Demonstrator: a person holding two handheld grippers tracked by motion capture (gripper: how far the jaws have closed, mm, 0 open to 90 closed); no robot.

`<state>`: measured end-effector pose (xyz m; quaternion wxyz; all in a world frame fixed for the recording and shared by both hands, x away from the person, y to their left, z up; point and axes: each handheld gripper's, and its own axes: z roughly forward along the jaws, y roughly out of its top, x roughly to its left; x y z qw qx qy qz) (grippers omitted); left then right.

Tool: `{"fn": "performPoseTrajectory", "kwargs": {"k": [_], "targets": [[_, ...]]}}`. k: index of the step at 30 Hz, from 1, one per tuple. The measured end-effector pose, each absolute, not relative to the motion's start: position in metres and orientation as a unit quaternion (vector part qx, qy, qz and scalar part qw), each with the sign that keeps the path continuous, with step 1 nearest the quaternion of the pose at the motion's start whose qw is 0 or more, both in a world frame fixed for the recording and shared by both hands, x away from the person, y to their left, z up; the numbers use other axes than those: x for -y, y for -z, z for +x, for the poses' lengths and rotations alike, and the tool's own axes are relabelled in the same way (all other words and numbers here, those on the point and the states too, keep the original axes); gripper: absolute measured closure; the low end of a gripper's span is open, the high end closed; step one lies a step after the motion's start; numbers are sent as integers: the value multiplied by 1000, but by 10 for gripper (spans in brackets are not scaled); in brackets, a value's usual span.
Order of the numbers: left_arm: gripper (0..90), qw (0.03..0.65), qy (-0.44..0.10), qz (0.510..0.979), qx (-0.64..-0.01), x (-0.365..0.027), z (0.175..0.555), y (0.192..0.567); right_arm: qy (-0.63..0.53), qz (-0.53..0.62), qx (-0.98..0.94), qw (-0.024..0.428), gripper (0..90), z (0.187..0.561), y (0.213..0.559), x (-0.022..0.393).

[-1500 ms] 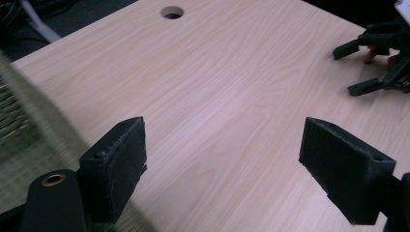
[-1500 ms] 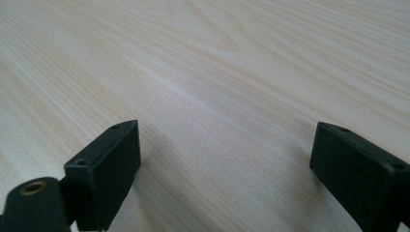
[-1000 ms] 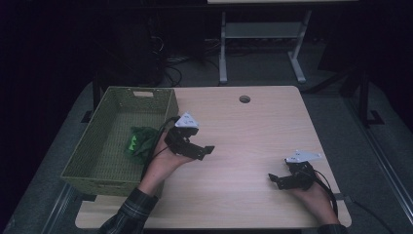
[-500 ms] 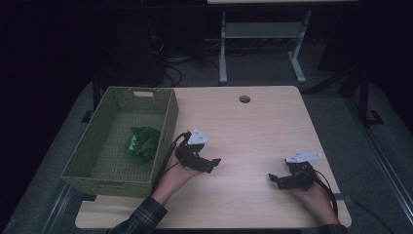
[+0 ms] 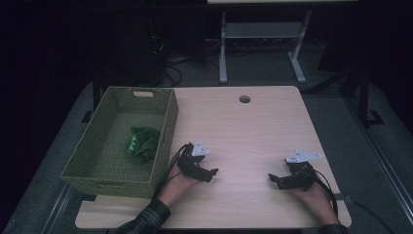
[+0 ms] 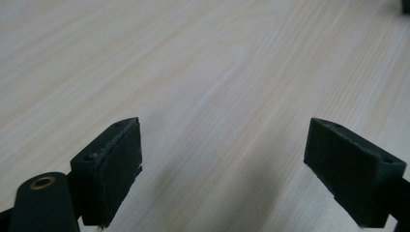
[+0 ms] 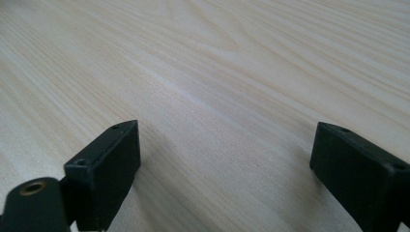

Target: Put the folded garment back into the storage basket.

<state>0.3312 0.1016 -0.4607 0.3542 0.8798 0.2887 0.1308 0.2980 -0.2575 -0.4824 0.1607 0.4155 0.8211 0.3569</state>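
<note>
My left gripper (image 5: 210, 172) rests low on the light wooden table (image 5: 243, 131) just right of the woven basket (image 5: 165, 126). It is open, and between its black pads (image 6: 113, 166) lies bare wood. My right gripper (image 5: 273, 179) sits near the table's front right, pointing left, also open over bare wood, its pads (image 7: 109, 169) wide apart. A crumpled green cloth (image 5: 141, 144) lies inside the basket, apart from both grippers.
A round cable hole (image 5: 244, 99) is at the table's far middle. The olive woven basket takes up the table's left side. Beyond the table stands a white desk frame (image 5: 263, 34) on a dark floor with cables.
My left gripper has drawn back from the basket's right rim, toward the front and down onto the table. The right gripper has stayed put.
</note>
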Motion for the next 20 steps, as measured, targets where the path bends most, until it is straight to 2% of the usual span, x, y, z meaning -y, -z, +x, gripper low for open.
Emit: {"fn": "performPoseTrajectory", "kwargs": {"k": [7,20], "targets": [[127,352,-131,876,-302,-104,334,475,-357,416,-821,160,106,298,482,257],[128,368,-132,869,-303,-107,335,478,-357,417,-821,160,105,298,482,257]]}}
